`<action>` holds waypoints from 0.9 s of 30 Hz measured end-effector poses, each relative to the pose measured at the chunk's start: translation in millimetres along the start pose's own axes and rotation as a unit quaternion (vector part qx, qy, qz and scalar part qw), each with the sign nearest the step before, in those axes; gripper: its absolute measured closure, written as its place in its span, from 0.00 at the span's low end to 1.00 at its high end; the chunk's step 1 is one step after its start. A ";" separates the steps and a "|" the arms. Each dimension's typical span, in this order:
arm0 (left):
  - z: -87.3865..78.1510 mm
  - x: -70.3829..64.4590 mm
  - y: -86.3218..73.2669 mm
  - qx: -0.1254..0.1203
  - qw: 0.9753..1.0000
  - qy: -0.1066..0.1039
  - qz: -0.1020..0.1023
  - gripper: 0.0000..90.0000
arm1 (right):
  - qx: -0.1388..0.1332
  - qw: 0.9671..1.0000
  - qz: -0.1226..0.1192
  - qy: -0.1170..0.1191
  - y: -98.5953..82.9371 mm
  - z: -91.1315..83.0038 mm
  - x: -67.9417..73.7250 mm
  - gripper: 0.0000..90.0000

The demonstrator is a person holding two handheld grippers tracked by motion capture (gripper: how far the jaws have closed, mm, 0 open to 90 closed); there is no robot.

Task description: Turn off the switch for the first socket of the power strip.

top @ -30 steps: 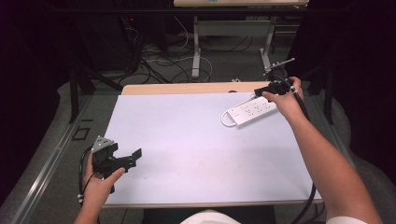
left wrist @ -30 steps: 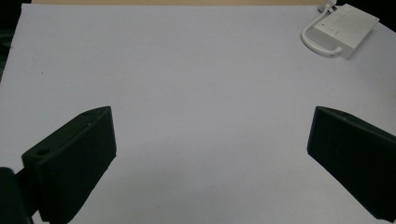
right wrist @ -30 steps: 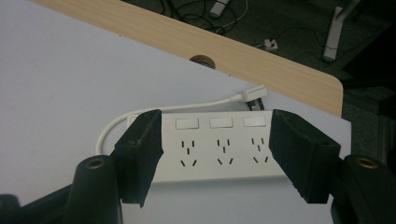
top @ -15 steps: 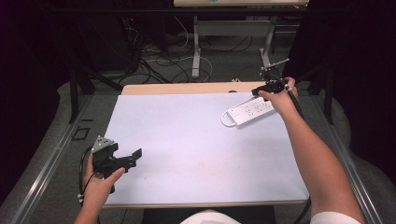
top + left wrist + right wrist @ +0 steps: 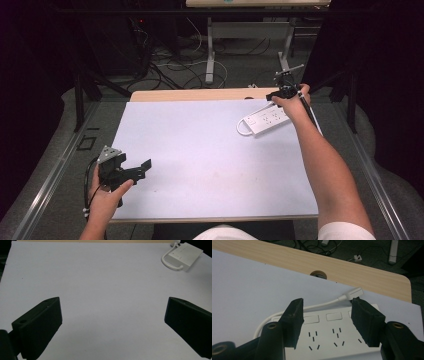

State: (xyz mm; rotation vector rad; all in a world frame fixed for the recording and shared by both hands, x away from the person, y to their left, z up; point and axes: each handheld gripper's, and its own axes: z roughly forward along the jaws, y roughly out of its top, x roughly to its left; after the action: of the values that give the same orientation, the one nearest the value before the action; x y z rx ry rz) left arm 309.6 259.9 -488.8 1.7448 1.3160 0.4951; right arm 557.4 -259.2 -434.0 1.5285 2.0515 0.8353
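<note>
- Where the desk (image 5: 200, 150) reaches its far right corner, a white power strip (image 5: 264, 119) lies flat on the pale sheet, its cord looped at the near-left end.
- Right hand-held gripper (image 5: 286, 93) hovers over the strip's far end, jaws spread apart, nothing between them; the right gripper view shows the sockets (image 5: 313, 336) directly below the gap and the cord (image 5: 319, 304) just beyond.
- Left hand-held gripper (image 5: 137, 170) sits at the near left edge, well apart from the strip, jaws wide apart and empty.
</note>
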 end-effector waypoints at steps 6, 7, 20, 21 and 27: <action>-0.3 0.4 -0.2 -0.001 1.000 0.002 -0.002 0.01 | 0.004 1.000 -0.008 0.000 -0.5 9.8 0.8 0.54; -0.1 0.4 -0.3 -0.002 1.000 0.001 -0.002 0.01 | 0.005 1.000 -0.008 0.003 -0.5 11.3 1.1 0.55; -1.5 1.6 -1.1 -0.001 1.000 0.004 -0.003 0.01 | 0.008 1.000 -0.012 0.009 -0.7 28.0 -0.9 0.66; -1.5 1.7 -1.2 -0.001 1.000 0.004 -0.004 0.01 | 0.009 1.000 -0.015 0.009 -0.9 29.2 -1.4 0.70; -1.8 1.5 -1.8 -0.002 1.000 0.007 -0.004 0.02 | 0.014 1.000 -0.016 0.018 -0.5 37.4 -1.9 0.82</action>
State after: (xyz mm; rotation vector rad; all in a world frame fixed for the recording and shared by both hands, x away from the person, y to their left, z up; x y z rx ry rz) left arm 307.8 262.1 -489.5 1.7357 1.3302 0.5058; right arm 582.5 -253.5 -461.1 1.5018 2.1175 0.8305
